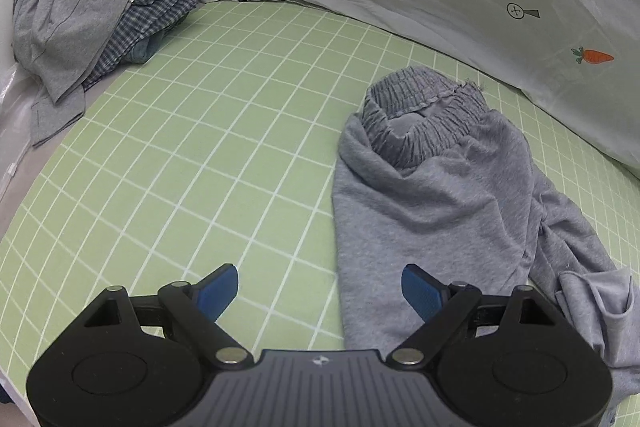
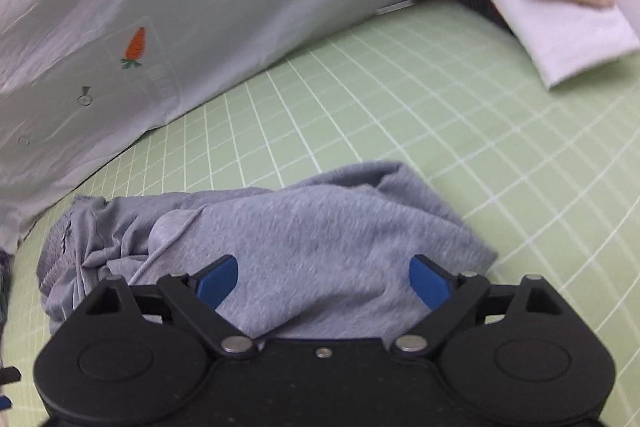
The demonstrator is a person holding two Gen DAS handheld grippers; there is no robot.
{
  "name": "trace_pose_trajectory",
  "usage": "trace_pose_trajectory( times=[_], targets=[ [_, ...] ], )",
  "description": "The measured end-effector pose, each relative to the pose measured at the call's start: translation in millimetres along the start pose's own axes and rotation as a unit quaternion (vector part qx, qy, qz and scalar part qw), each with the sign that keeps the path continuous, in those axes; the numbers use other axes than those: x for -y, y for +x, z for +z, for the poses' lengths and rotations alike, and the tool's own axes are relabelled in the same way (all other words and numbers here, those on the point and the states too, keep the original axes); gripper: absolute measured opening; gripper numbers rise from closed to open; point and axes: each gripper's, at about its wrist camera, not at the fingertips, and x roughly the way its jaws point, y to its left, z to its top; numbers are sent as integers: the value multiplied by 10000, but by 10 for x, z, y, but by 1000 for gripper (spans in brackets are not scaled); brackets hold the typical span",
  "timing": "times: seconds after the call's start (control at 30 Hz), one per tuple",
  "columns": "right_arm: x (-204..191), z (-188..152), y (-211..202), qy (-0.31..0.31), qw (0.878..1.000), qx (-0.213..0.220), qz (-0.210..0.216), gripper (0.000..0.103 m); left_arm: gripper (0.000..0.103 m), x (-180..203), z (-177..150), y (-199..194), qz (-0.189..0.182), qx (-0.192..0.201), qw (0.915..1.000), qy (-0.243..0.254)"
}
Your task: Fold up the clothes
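Two claws, both spread wide and gripping nothing: ahead and right of the left gripper lie crumpled grey sweatpants, elastic waistband at the far end; the right gripper hovers directly over them.

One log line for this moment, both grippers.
left hand-held gripper open, over mat | right hand-held gripper open, over gray sweatpants | unfolded

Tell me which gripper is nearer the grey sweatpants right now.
Right. The right gripper hangs open directly over the grey sweatpants, fabric filling the gap between its fingers. The left gripper, also open, sits over bare green mat at the pants' left edge.
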Motion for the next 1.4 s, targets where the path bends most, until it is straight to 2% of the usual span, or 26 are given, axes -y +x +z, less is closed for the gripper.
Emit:
trace_pose_trajectory(
  times=[0.1, 0.3, 0.43, 0.7, 0.8, 0.87, 0.9, 0.97, 1.07, 1.27, 1.4],
  targets=[
    [-111, -1, 229, 44, 9995, -284, -163, 95, 89, 112, 219, 178, 51, -71, 9999, 125],
    [-368, 101, 519, -512, 9945, -631, -668, 99, 89, 224, 620, 604, 262, -216, 9988, 340],
    [-408, 129, 583, -691, 9914, -768, -800, 101, 89, 289, 833, 892, 360, -387, 9975, 472],
    [-467, 180, 672, -878, 9878, -892, -928, 103, 86, 394, 966, 1189, 193, -557, 9973, 434],
    [-481, 212, 695, -999, 9873, -887, -861, 102, 73, 423, 945, 1226, 122, -579, 9974, 410],
    [-498, 247, 725, -1099, 9868, -874, -809, 102, 49, 435, 923, 1236, 55, -562, 9976, 396],
    [-512, 269, 745, -1158, 9864, -866, -784, 101, 44, 446, 913, 1236, 14, -542, 9976, 422],
    [-562, 328, 801, -1309, 9851, -839, -739, 101, 26, 483, 896, 1217, 83, -447, 9975, 546],
    [-706, 456, 937, -1641, 9812, -775, -649, 100, 17, 466, 875, 1187, 268, -350, 9972, 596],
    [-958, 730, 1212, -2077, 9750, -630, -465, 101, 14, 20, 840, 1083, 684, -375, 9969, 133],
    [-1098, 761, 1110, -2081, 9748, -525, -601, 96, 14, -365, 695, 925, 888, -456, 9948, -225]
  ],
)
